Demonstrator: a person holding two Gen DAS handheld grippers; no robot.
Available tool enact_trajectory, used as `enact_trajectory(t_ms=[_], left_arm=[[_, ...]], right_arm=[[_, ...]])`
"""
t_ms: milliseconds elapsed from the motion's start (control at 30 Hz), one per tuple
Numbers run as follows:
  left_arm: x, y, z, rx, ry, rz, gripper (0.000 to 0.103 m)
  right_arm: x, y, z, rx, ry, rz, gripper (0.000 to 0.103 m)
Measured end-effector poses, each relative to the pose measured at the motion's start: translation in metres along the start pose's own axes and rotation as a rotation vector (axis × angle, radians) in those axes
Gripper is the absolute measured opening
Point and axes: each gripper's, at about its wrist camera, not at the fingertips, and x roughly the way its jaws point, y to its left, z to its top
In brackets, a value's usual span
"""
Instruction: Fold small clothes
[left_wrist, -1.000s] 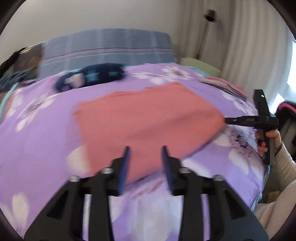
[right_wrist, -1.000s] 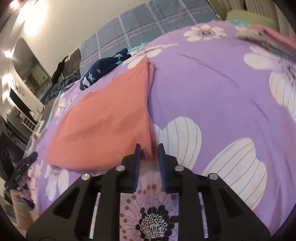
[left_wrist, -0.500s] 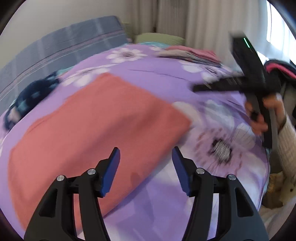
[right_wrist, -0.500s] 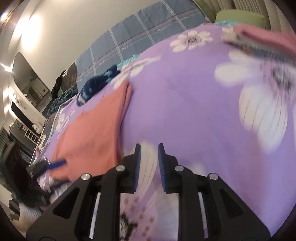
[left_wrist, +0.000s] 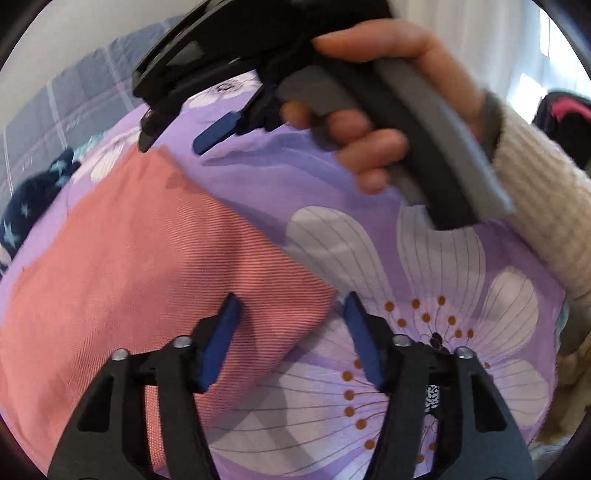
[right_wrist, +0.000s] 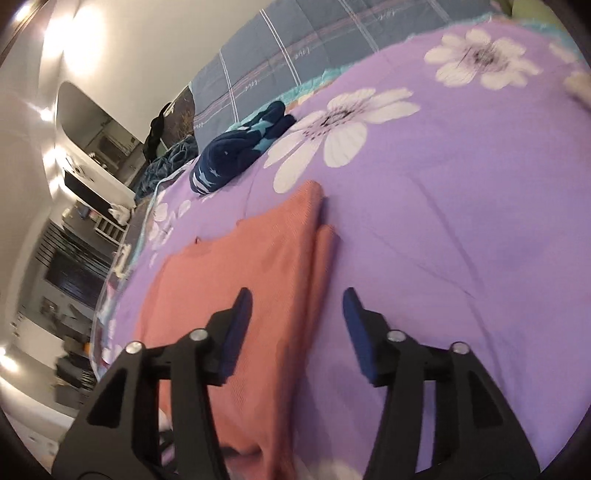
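Clearly the salmon-pink garment (left_wrist: 155, 266), lying folded flat on the purple flowered bed (right_wrist: 461, 206), looks light and limp, best pinched at a corner or folded edge, both left claw (left_wrist: 291, 314) and right claw (right_wrist: 297, 310) gaping, holding nothing.

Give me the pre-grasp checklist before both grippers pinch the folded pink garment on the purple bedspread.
1. Left gripper open: ok.
2. Right gripper open: ok.
3. Flat folded salmon-pink ribbed knit garment free of both grippers: ok.
4. Garment's corner between the left fingers: ok.
5. Garment's layered edge between the right fingers: ok.
6. Crumpled navy star-print cloth apart from the garment on the purple floral bedspread: ok.
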Motion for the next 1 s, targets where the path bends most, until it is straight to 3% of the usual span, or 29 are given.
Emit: enact_trajectory(t_ms=[100,133,167,233,300,433,533,567,633,667,767,800,900,1000], left_arm=[[-0.002,0.0,0.002,-0.003,0.005,-0.009,0.038],[-0.002,0.0,0.002,-0.002,0.005,-0.032,0.029],[-0.003,0.0,0.002,-0.007,0.006,-0.055,0.018],[-0.006,0.004,0.002,-0.019,-0.007,-0.132,0.011],[-0.009,0.006,-0.003,-0.013,-0.017,-0.182,0.008],[-0.004,0.01,-0.008,-0.032,-0.006,-0.227,0.007],[0.001,0.002,-0.009,0.013,0.003,-0.208,0.007],[0.003,0.001,-0.009,0.017,0.007,-0.207,0.007],[0.007,0.001,-0.007,0.025,0.011,-0.202,0.008],[0.007,-0.001,-0.005,0.028,0.012,-0.195,0.01],[0.008,-0.008,-0.004,0.042,0.005,-0.192,0.017],[0.008,-0.009,-0.005,0.047,0.004,-0.189,0.019],[0.008,-0.015,-0.005,0.077,-0.004,-0.178,0.027],[0.004,-0.007,-0.009,0.087,-0.015,-0.183,0.032]], right_arm=[[0.029,-0.003,0.012,0.045,0.073,0.024,0.053],[0.034,-0.004,0.015,0.052,0.075,0.01,0.036],[0.037,-0.004,0.018,0.05,0.056,-0.032,0.012],[0.033,-0.006,0.025,0.062,0.017,-0.045,0.007],[0.021,-0.007,0.028,0.084,-0.041,0.053,0.006],[0.01,0.015,0.022,-0.066,-0.117,0.036,0.006],[0.013,0.009,0.023,-0.061,-0.163,0.017,0.006],[0.019,0.001,0.025,-0.052,-0.168,-0.012,0.004],[0.031,-0.015,0.026,-0.075,-0.191,-0.162,0.0],[0.04,-0.034,0.027,-0.021,-0.171,-0.171,0.0],[0.033,-0.056,0.031,0.11,-0.17,-0.021,0.0],[0.029,-0.056,0.031,0.111,-0.18,-0.02,0.0],[0.018,-0.046,0.024,0.076,-0.161,-0.083,0.002],[-0.006,-0.011,0.014,-0.085,-0.145,-0.026,0.003]])
